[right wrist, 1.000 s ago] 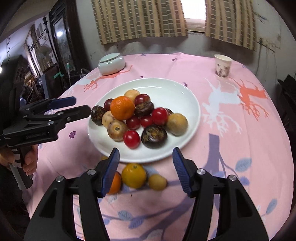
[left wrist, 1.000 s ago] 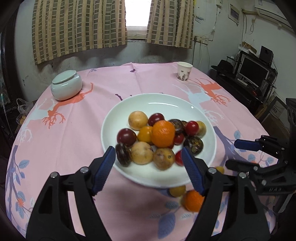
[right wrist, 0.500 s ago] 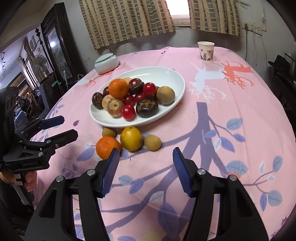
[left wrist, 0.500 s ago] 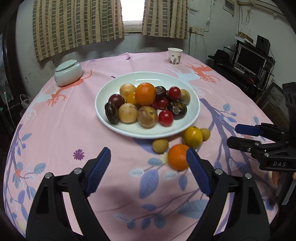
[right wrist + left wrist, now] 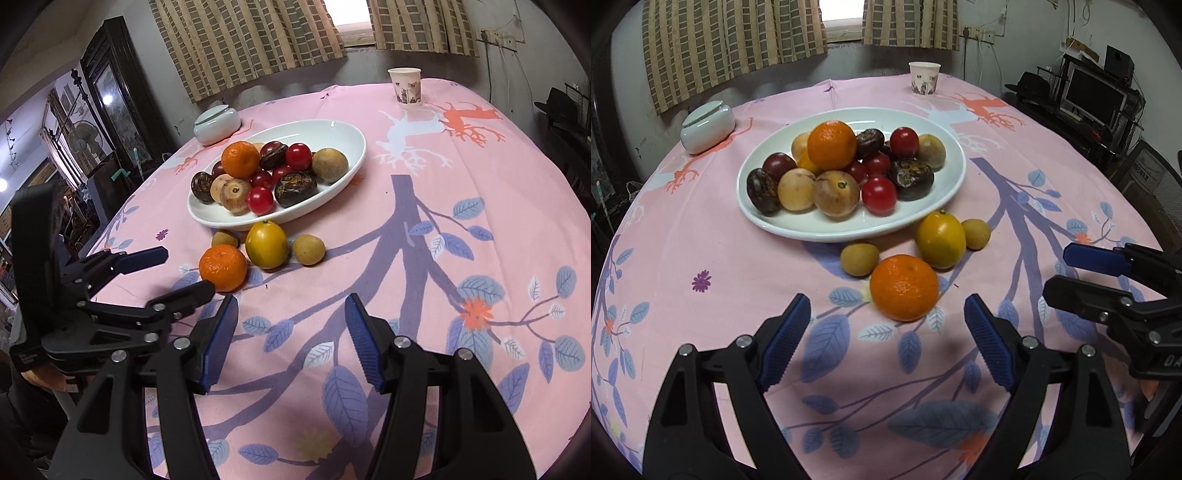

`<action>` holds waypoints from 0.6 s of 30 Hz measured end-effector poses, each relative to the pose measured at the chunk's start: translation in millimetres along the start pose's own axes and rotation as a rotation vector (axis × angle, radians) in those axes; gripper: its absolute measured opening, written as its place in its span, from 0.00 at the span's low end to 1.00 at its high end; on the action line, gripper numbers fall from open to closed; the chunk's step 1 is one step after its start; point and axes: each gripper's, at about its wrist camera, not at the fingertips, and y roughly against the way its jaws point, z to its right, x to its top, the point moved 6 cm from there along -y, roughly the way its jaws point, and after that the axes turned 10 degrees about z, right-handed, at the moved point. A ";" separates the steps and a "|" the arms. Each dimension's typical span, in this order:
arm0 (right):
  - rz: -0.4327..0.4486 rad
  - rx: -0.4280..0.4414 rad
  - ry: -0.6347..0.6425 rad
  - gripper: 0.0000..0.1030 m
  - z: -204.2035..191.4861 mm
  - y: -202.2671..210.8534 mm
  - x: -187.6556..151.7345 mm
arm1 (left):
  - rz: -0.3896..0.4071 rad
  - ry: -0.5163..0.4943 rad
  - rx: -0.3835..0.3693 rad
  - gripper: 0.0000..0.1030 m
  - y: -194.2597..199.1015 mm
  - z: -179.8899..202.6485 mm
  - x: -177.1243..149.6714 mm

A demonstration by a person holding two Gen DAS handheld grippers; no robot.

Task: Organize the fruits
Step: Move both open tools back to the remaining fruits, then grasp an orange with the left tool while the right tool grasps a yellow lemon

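Left claw (image 5: 886, 332) stands wide with nothing between its blue pads; its jaws have just been opening. Just ahead of its gap, slightly toward the right pad, lies an orange mandarin (image 5: 904, 287) on the counter (image 5: 701, 240), clear of both pads. Beyond that, from left to right, sit a small tan fruit (image 5: 859, 258), a yellow citrus (image 5: 940, 240) and another small tan fruit (image 5: 976, 234), all bunched against the near rim of the white plate (image 5: 953, 184), which holds a heap of mixed fruit topped by a second mandarin (image 5: 832, 144). Right claw (image 5: 291, 336) is half open and empty, hanging over bare cloth to the right of the left claw, with the loose fruit ahead and to its left. Compared with a second ago, both claws have drawn back from over the plate, so the loose fruit now lies ahead of them. A pink cloth printed with branches, leaves and deer covers the counter. Farther off stand a pale lidded jar (image 5: 707, 127) at left and a paper cup (image 5: 924, 78) at right, with striped curtains (image 5: 738, 48) behind.
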 end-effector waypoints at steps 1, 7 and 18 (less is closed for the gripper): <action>0.000 0.001 -0.007 0.59 1.7 -0.3 0.0 | -0.006 0.001 0.004 0.84 -2.9 0.5 0.3; 0.009 0.008 -0.037 0.59 10.3 -3.0 1.1 | -0.043 0.023 0.034 0.75 -19.7 -1.0 0.8; -0.013 -0.005 -0.051 0.59 16.4 -11.9 -2.8 | -0.060 0.017 -0.022 0.44 -34.7 7.4 -5.1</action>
